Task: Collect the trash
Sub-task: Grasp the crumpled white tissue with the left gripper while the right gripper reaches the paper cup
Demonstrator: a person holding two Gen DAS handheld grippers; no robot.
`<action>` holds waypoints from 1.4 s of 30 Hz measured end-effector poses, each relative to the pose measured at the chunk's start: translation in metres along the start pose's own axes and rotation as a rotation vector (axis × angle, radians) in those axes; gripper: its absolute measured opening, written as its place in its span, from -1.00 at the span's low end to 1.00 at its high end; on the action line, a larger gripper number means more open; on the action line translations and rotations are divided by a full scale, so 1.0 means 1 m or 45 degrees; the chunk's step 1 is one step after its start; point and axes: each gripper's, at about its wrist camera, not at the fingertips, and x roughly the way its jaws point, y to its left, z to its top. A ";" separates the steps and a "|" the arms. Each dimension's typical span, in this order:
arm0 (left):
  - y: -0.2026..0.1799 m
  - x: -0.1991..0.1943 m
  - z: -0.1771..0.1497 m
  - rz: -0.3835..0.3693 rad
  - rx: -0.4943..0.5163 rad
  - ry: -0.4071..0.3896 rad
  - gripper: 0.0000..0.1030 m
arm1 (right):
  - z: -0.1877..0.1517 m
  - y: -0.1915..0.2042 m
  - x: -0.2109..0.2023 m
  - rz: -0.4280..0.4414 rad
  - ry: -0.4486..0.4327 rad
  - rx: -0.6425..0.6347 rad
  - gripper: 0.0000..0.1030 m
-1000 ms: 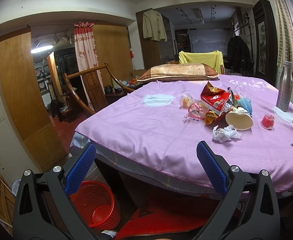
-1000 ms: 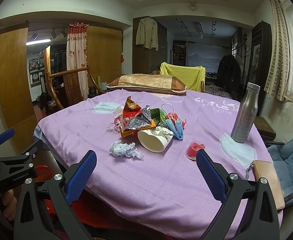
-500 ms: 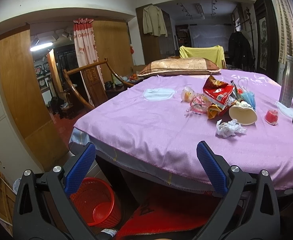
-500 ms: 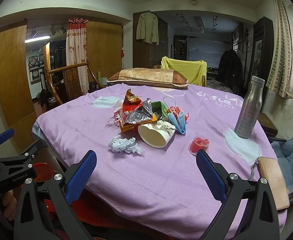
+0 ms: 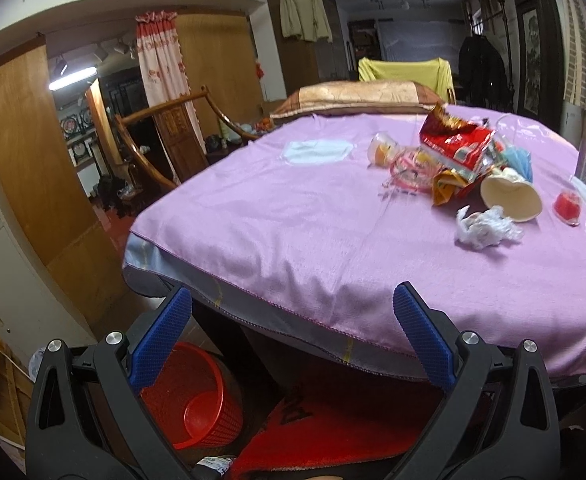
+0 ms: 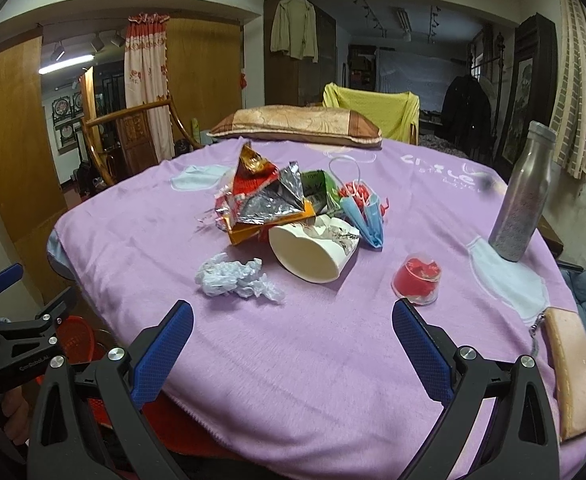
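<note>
Both tongs, left [image 5: 292, 330] and right [image 6: 292, 346], are spread and hold nothing; the trash pile [image 6: 289, 208] lies mid-frame on the purple-clothed worktop [image 6: 293, 360], crumpled tissue [image 6: 237, 276] at its lower left; red basket [image 5: 195, 396] sits lower left, on the floor.

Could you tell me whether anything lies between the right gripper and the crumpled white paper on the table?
Nothing visible does. The right gripper is open over bare purple tablecloth, and the crumpled white paper lies ahead, slightly toward its left finger. The tipped paper cup sits beside the paper, not in the path.
</note>
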 end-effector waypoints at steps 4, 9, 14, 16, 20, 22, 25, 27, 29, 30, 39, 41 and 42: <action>0.003 0.021 0.006 -0.044 -0.015 0.059 0.87 | 0.002 -0.006 0.015 -0.007 0.027 0.019 0.89; -0.010 0.045 0.026 -0.191 -0.002 0.121 0.87 | 0.007 -0.020 0.033 -0.019 0.059 0.054 0.89; -0.049 0.060 0.046 -0.404 0.068 0.174 0.87 | 0.013 -0.042 0.038 -0.045 0.041 0.118 0.89; -0.070 0.065 0.050 -0.495 0.116 0.189 0.87 | 0.015 -0.052 0.038 -0.057 0.029 0.149 0.89; -0.112 0.076 0.053 -0.606 0.214 0.211 0.87 | 0.016 -0.071 0.040 -0.077 0.011 0.204 0.89; -0.125 0.085 0.054 -0.612 0.233 0.235 0.87 | 0.017 -0.078 0.041 -0.080 0.018 0.226 0.89; -0.132 0.099 0.057 -0.600 0.207 0.285 0.87 | 0.018 -0.086 0.044 -0.080 0.028 0.242 0.89; -0.130 0.105 0.060 -0.586 0.175 0.290 0.70 | 0.019 -0.087 0.048 -0.073 0.037 0.246 0.89; -0.125 0.106 0.061 -0.593 0.165 0.278 0.30 | 0.019 -0.087 0.050 -0.059 0.047 0.242 0.89; -0.121 0.106 0.062 -0.593 0.166 0.265 0.03 | 0.020 -0.085 0.052 -0.049 0.055 0.238 0.89; -0.045 0.103 0.058 -0.470 -0.007 0.213 -0.20 | 0.038 -0.044 0.088 0.117 0.165 0.158 0.89; -0.034 0.103 0.056 -0.453 -0.032 0.205 -0.20 | 0.044 -0.035 0.101 0.141 0.202 0.154 0.89; -0.030 0.103 0.056 -0.449 -0.042 0.202 -0.20 | 0.046 -0.031 0.107 0.135 0.219 0.149 0.89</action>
